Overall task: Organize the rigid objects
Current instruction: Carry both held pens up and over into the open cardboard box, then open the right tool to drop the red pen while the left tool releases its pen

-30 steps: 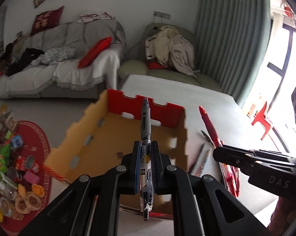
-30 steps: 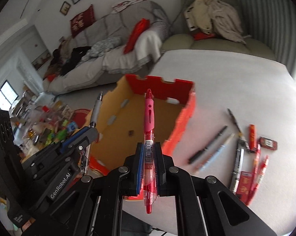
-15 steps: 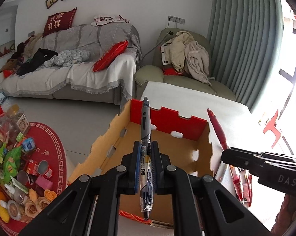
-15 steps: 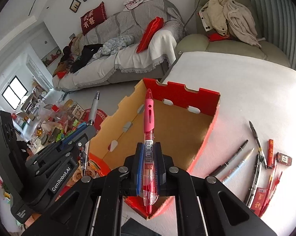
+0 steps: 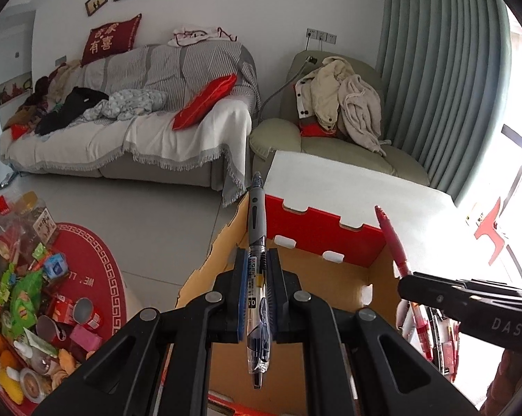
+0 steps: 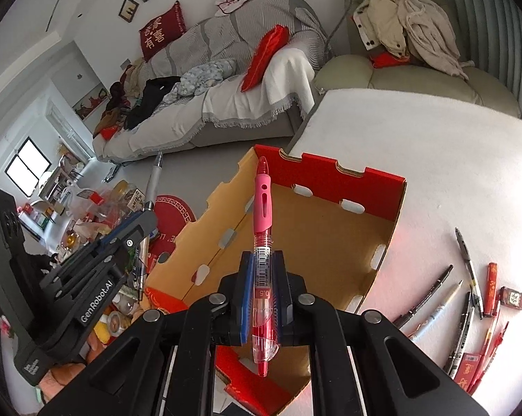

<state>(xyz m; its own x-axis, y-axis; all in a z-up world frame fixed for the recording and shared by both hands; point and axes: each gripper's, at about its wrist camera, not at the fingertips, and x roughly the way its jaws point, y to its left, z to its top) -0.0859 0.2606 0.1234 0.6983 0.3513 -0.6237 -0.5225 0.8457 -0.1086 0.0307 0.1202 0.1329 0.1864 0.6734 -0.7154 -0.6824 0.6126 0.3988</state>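
My left gripper [image 5: 257, 270] is shut on a grey-and-clear gel pen [image 5: 257, 242] that points forward over the open cardboard box [image 5: 316, 232], whose outside is red and inside brown. My right gripper [image 6: 262, 274] is shut on a red pen with a pink grip [image 6: 262, 228], also held above the box [image 6: 316, 228]. Each gripper shows in the other's view: the right one at the right edge [image 5: 469, 303] with its red pen [image 5: 394, 242], the left one at the left edge [image 6: 87, 270] with its grey pen [image 6: 153, 180]. Several loose pens [image 6: 465, 298] lie on the white table to the right.
The box stands at the left edge of the white table [image 6: 434, 159]. On the floor to the left lies a red round mat with snacks and cans [image 5: 35, 298]. A grey sofa [image 5: 139, 114] and a green armchair with clothes [image 5: 337, 121] stand behind.
Both grippers have moved back toward me with their pens, and the views have tipped up a little. The box now lies lower in both views and more of the sofa shows.
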